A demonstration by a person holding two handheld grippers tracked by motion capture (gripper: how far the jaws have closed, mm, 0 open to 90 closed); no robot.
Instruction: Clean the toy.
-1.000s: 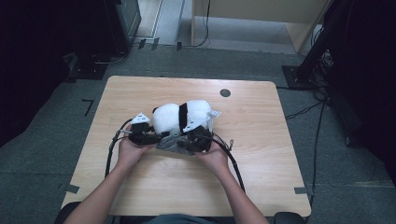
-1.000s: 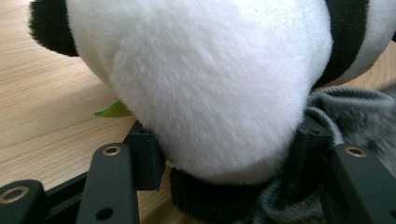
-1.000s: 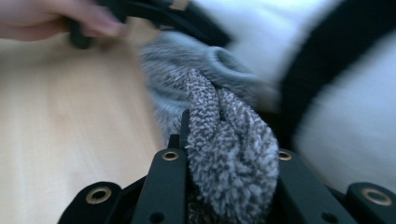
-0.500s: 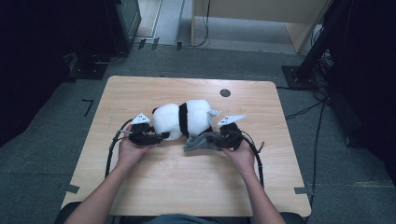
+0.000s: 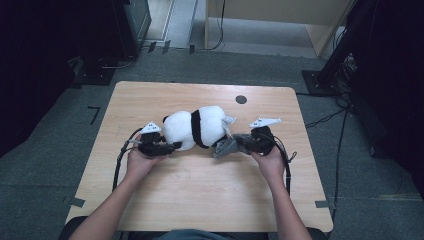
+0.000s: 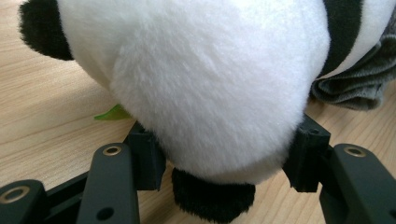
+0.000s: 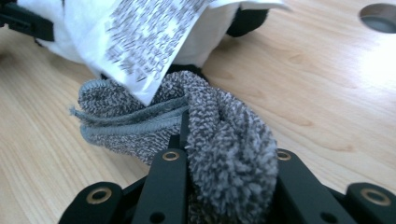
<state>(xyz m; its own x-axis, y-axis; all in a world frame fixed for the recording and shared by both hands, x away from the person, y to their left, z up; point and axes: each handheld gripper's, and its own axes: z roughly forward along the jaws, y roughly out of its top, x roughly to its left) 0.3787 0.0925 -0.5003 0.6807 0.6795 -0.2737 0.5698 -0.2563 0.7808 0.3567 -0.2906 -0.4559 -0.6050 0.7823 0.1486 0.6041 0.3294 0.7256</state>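
Plush panda (image 5: 195, 129) lies lengthwise along the tabletop's (image 5: 200, 200) far edge; left gripper (image 5: 170, 147) clamps its end, right gripper (image 5: 227, 146) pinches a grey cloth (image 5: 224, 148).

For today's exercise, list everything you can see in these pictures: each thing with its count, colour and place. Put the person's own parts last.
Table: one, light wood, centre of room.
Plush panda: one, white and black, lying mid-table.
Label: one, white with print, on the panda.
Cloth: one, grey knit, beside the panda.
Hole: one, dark, far table edge.
Left hand-held gripper: one, black, jaws around the panda.
Right hand-held gripper: one, black, clamping the cloth.
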